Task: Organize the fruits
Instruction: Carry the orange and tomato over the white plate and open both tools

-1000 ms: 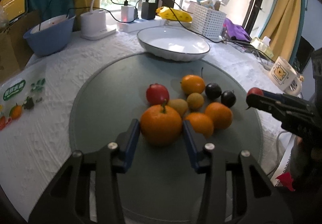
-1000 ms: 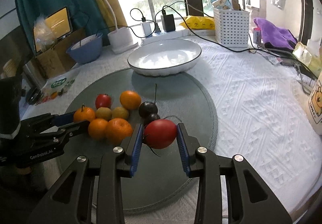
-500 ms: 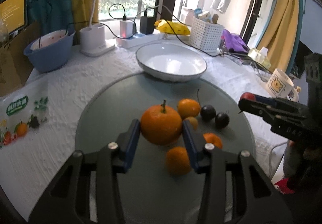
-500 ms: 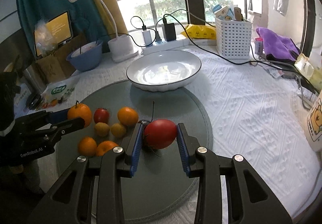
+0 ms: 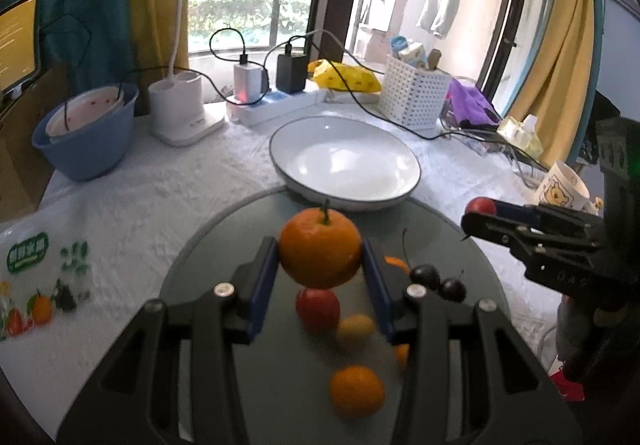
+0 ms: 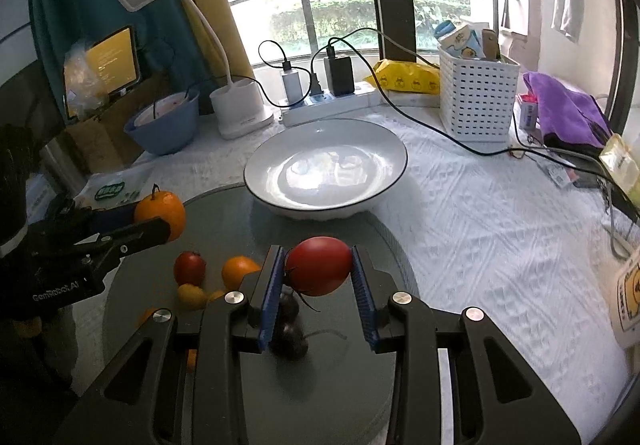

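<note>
The left tool was clenched on a round orange tangerine with a short green stem, its blue pads pressing both sides and carrying the fruit clear above the round grey-green mat. The right tool gripped a smooth red tomato-like fruit between its ribbed blue pads, also off the mat.

On the mat below lay the remaining fruit: a small red fruit, a small yellow one, a loose orange tangerine and two dark cherries with stems, close together. Further fruit was partly hidden behind the left tool's fingers.

Just beyond the mat's far edge, on the desk with its white textured cloth, stood a wide white ceramic bowl with a thin dark rim, holding no fruit. A blue plastic bowl sat at the far left, and a white perforated basket stood behind the white bowl to the right.
</note>
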{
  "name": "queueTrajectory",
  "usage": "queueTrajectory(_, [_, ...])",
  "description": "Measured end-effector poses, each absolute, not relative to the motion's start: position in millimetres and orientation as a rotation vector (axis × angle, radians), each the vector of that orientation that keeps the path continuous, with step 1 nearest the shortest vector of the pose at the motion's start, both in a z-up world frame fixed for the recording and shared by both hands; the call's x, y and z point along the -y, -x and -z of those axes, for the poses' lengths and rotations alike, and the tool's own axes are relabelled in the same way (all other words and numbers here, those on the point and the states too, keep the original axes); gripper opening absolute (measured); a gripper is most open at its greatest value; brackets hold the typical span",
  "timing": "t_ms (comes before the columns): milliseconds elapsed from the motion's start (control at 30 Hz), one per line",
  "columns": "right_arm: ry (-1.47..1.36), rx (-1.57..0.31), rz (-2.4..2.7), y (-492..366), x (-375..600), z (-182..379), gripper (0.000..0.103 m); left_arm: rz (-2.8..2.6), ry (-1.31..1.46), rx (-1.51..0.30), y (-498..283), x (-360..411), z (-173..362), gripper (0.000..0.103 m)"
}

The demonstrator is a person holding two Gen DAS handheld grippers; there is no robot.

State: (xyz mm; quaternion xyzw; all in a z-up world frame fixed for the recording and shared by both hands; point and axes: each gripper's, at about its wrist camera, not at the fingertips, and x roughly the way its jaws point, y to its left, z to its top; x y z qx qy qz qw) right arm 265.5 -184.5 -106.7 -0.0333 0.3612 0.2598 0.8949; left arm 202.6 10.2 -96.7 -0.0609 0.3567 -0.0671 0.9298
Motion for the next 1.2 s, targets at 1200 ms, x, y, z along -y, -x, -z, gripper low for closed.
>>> queueTrajectory(1200, [0.098, -0.762, -0.534, -378, 148, 124, 0.036, 0.178, 0.16, -0.758, -329, -22, 116, 0.044])
